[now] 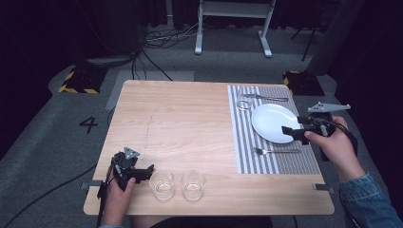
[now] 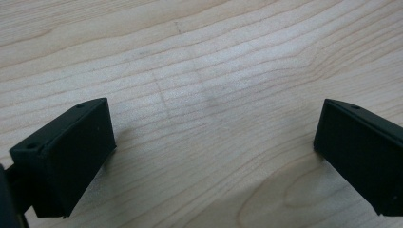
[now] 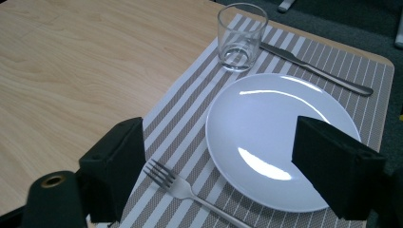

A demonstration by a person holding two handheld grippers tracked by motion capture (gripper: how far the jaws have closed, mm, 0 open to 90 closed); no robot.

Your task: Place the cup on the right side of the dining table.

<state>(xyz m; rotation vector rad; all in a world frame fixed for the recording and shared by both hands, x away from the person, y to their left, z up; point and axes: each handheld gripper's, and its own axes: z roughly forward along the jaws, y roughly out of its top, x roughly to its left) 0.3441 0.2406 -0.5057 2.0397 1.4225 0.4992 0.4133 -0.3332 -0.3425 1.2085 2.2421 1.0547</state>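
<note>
A striped placemat [image 1: 247,147] [image 3: 185,109] lies on the right of the wooden table [image 1: 180,118]. On it are a white plate [image 1: 273,122] [image 3: 266,137], a fork [image 1: 275,151] [image 3: 176,183] at its near side, a knife [image 1: 268,98] [image 3: 313,69] at its far side, and an empty glass [image 1: 244,103] [image 3: 240,38] at the far left corner. My right gripper [image 1: 293,126] [image 3: 223,142] hovers open over the plate's right edge. Two more glasses [image 1: 162,184] [image 1: 193,184] stand at the front. Just left of them, my left gripper [image 1: 144,173] [image 2: 214,137] is open over bare wood.
A white metal frame [image 1: 233,23] stands on the floor beyond the table, with cables [image 1: 161,40] beside it. Yellow-and-black blocks [image 1: 78,80] [image 1: 299,80] sit at the table's two far corners. The table's left and middle are bare wood.
</note>
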